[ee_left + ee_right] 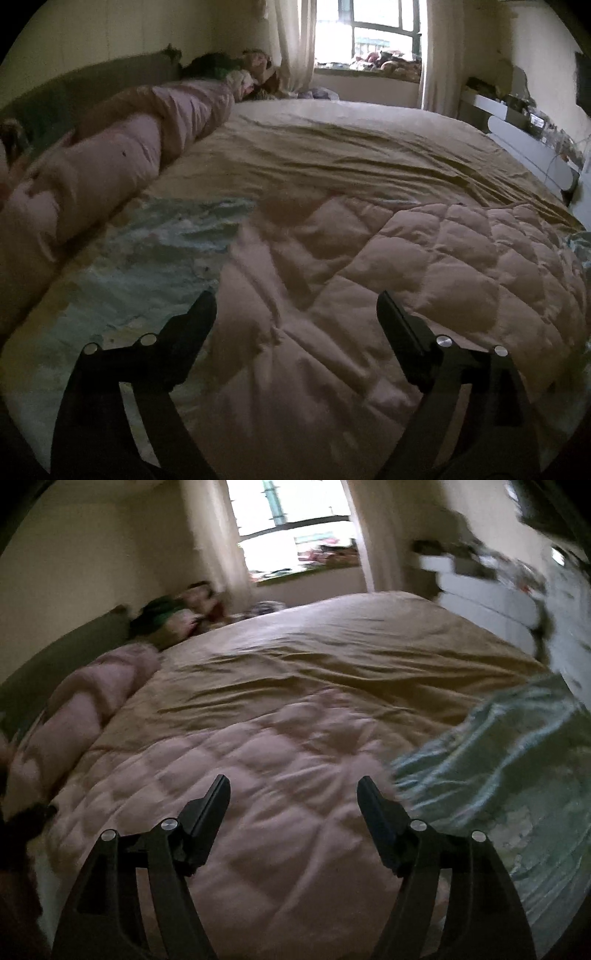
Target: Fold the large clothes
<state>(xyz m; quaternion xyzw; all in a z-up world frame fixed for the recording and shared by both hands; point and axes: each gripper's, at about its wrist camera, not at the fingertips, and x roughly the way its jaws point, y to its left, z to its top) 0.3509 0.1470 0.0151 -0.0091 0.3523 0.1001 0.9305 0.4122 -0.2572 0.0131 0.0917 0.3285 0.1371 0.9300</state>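
A pink quilted garment (388, 266) lies spread on the bed, and in the right wrist view the same pink quilted garment (258, 760) fills the near middle. Under it a pale blue-green patterned sheet (147, 258) shows on the left; that sheet (498, 760) shows on the right in the right wrist view. My left gripper (297, 306) hangs above the garment's near part, open, with nothing between its fingers. My right gripper (293, 788) is also open over the pink quilting and holds nothing.
A tan bedspread (351, 155) covers the far half of the bed. A rolled pink duvet (122, 162) lies along the left side by the dark headboard (92, 85). Soft toys (255, 70) sit near the curtained window (365, 33). White drawers (532, 144) stand at the right.
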